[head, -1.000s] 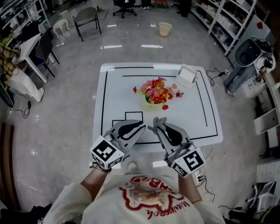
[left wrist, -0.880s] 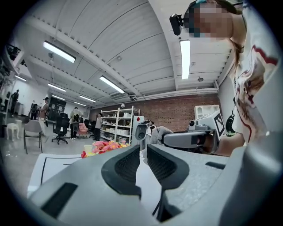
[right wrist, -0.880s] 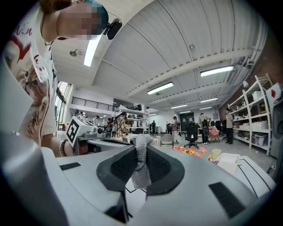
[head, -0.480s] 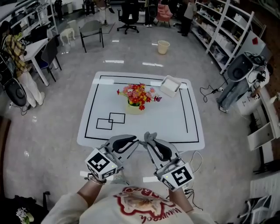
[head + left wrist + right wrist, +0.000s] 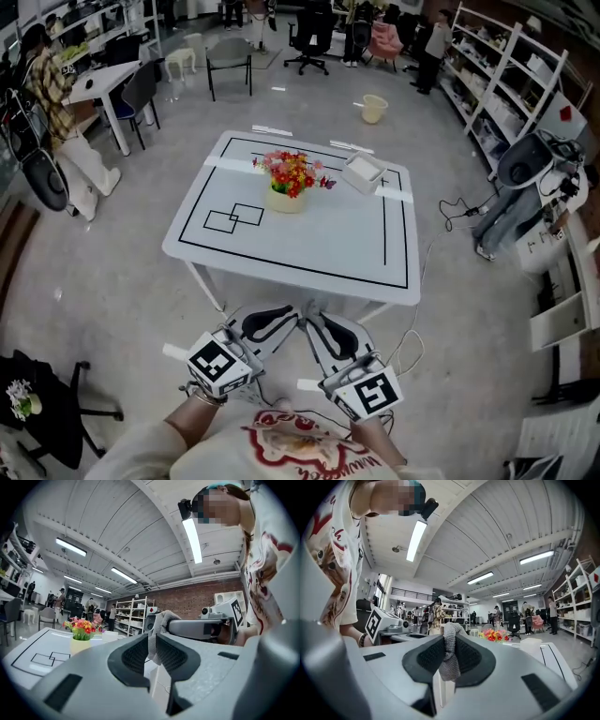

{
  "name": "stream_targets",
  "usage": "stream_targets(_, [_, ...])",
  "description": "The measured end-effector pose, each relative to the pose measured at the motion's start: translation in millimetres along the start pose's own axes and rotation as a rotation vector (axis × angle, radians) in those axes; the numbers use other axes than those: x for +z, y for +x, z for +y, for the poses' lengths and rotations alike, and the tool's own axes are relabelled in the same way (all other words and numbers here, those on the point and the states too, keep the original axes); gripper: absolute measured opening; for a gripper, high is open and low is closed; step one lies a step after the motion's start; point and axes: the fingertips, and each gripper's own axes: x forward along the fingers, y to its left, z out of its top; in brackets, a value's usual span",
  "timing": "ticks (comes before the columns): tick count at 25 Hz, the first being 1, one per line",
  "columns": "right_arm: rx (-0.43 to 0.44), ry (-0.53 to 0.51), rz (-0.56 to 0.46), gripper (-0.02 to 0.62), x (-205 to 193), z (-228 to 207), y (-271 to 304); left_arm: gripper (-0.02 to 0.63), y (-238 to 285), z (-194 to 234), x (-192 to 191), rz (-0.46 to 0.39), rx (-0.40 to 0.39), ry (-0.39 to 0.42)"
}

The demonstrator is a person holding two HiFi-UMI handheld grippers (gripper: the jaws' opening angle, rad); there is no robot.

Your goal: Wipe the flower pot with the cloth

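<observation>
So, left tongs (image 5: 272, 322) and right tongs (image 5: 328, 330) each pinch the grey cloth (image 5: 449, 660) at bottom centre. The flower pot (image 5: 286, 200) sits upper-left on the white surface (image 5: 319, 246).

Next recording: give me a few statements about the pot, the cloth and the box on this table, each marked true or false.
1. The flower pot stands on the white table. True.
2. The right gripper is shut on the grey cloth. True.
3. The grey cloth is touching the flower pot. False: it is held off the table's near edge, well apart from the pot.
4. The white box lies on the floor. False: it sits on the table, to the right of the pot.
</observation>
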Motion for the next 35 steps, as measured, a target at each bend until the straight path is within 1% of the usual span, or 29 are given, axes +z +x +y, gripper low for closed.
stream_targets(3, [0.025,0.015,-0.023,0.049,6.3,12.4,-15.6,0.057,-16.1,-17.5,-4.0,0.008,0.04,-0.015])
stream_targets(6, [0.044,0.011,-0.051,0.049,14.4,23.1,-24.4,0.057,-31.1,-25.9,1.1,0.006,0.069,-0.008])
stream_targets(11, [0.043,0.009,-0.073,0.049,18.7,41.0,-37.3,0.057,-56.6,-34.6,6.2,-0.009,0.105,0.009])
stream_targets(15, [0.04,0.005,-0.068,0.049,20.7,62.1,-46.5,0.057,-78.8,-44.9,8.3,-0.023,0.114,0.015])
stream_targets(17, [0.04,0.007,-0.067,0.049,22.2,78.8,-51.2,0.057,-93.9,-54.3,10.2,-0.021,0.107,0.019])
stream_targets(20, [0.029,-0.004,-0.096,0.049,29.2,107.9,-56.6,0.057,-121.7,-67.3,10.0,-0.016,0.098,0.02])
stream_targets(25, [0.028,0.002,-0.106,0.049,38.0,170.1,-69.4,0.057,-180.1,-88.6,6.1,0.014,0.098,0.029])
stream_targets(28, [0.015,-0.017,-0.11,0.049,41.8,204.6,-78.0,0.057,-212.8,-102.2,9.1,0.006,0.106,0.035])
stream_targets(32, [0.008,-0.036,-0.11,0.049,40.9,247.8,-91.0,0.057,-247.5,-129.2,12.6,-0.011,0.095,0.055])
stream_targets(35, [0.005,-0.03,-0.097,0.049,36.9,275.5,-103.7,0.057,-271.0,-149.5,8.1,-0.022,0.088,0.039])
